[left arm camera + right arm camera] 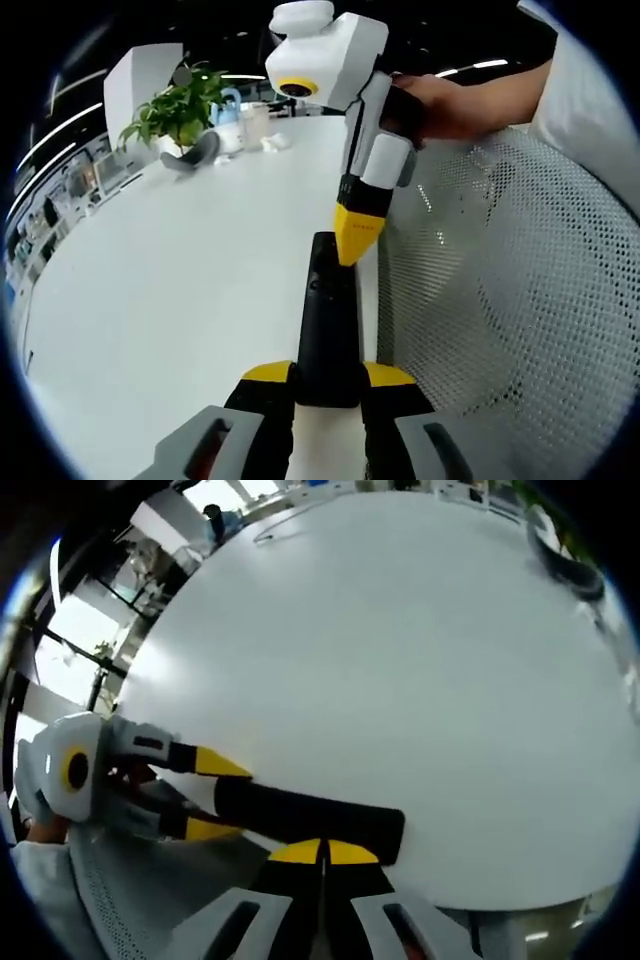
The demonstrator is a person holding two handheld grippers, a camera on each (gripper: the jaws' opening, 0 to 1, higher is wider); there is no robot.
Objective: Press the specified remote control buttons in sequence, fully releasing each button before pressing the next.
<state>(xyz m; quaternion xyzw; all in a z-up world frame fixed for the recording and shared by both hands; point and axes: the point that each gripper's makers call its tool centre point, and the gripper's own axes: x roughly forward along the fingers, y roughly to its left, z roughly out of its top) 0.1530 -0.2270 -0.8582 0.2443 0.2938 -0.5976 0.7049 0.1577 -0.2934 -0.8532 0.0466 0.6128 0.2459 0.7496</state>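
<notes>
Left gripper view: the left gripper [328, 385] is clamped on the near end of the remote [326, 320], which is gripped between the two yellow-tipped jaws and extends forward above the table [180, 290]. The right gripper [355, 240] is seen entering from above, its yellow tips brought together into a point that is set against the far end of the remote (actual contact with a button cannot be confirmed). A hand [445, 105] is seen on the right gripper's handle. A white mesh chair back [510, 300] lies to the right of the remote. At the far edge of the table a plant [180, 110], a grey object [195, 155] and some small white items [250, 130] are grouped.

Right gripper view: the right gripper [322, 852] is shown with its jaws closed together, nothing held between them, the tips meeting just at the edge of the remote [310, 820]. The remote lies crosswise, held at its left end by the left gripper [215, 795], one yellow jaw on each side. The white table [400, 680] extends beyond; the mesh chair [130, 900] is seen at lower left.
</notes>
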